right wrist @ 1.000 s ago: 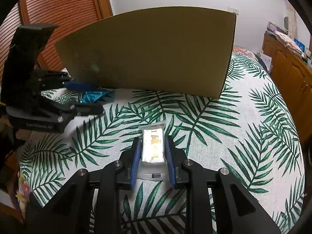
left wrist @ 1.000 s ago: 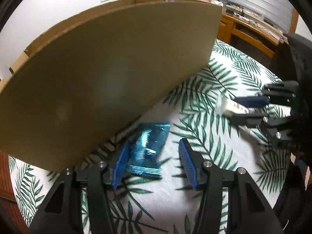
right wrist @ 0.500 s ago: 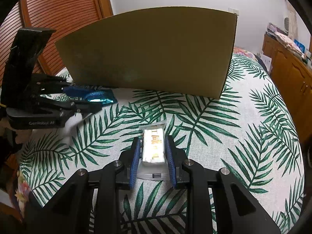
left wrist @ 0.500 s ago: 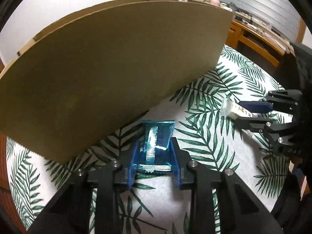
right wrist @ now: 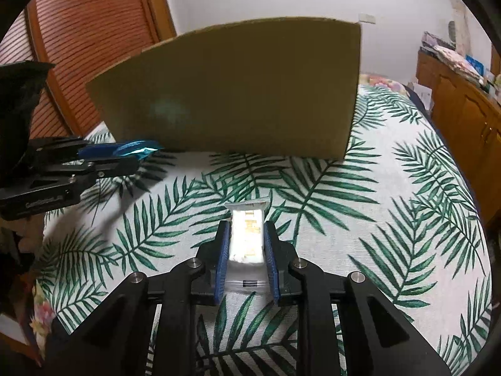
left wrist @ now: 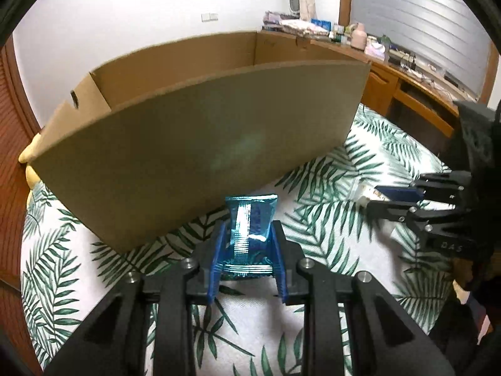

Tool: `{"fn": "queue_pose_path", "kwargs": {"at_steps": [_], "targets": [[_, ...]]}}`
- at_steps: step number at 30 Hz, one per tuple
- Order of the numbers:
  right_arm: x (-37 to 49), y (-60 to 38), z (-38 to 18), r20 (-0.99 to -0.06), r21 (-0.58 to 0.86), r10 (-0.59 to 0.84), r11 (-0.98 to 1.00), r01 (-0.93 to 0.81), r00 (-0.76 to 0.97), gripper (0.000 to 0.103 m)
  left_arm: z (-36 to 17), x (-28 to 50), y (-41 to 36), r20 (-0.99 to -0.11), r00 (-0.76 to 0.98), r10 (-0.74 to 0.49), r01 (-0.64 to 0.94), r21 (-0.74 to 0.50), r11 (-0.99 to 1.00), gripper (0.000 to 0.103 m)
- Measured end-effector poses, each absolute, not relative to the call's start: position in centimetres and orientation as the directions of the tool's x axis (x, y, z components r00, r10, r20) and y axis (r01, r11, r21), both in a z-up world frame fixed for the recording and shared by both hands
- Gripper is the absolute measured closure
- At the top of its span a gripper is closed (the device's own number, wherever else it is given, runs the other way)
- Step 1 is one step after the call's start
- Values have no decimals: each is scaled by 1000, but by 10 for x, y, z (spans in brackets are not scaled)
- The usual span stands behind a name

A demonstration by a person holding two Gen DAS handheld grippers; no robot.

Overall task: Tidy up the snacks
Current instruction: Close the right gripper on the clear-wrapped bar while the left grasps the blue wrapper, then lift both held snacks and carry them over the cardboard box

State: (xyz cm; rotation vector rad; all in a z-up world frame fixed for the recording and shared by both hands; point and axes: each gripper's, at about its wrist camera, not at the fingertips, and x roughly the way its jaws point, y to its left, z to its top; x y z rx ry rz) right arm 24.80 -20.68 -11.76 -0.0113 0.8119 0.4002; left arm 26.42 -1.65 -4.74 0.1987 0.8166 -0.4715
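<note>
Left tongs [left wrist: 247, 247] clamp a blue snack packet [left wrist: 250, 228]; right tongs [right wrist: 245, 247] clamp a white one [right wrist: 245, 235]. Cardboard box [left wrist: 200, 144] waits at twelve o'clock; next, probably lift both over its rim.

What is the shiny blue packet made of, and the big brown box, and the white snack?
The blue packet looks like glossy foil or metallised plastic: it glints and creases in the left gripper. The brown box looks like plain matte cardboard, with raw cut edges. The white snack in the right gripper seems wrapped in clear plastic film, with a crimped end; what is inside I cannot tell.
</note>
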Motion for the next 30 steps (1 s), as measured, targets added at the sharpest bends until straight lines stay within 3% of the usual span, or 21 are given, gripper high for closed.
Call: {"fn": "queue_pose_path", "kwargs": {"at_steps": [16, 30], "targets": [[231, -215, -97, -660, 89, 307, 938, -334, 686, 84, 6, 234, -23, -651, 672, -354, 459, -9, 888, 77], [209, -226, 13, -520, 58, 321, 938, -343, 791, 83, 77, 210, -12, -532, 768, -357, 420, -2, 908, 77]]}}
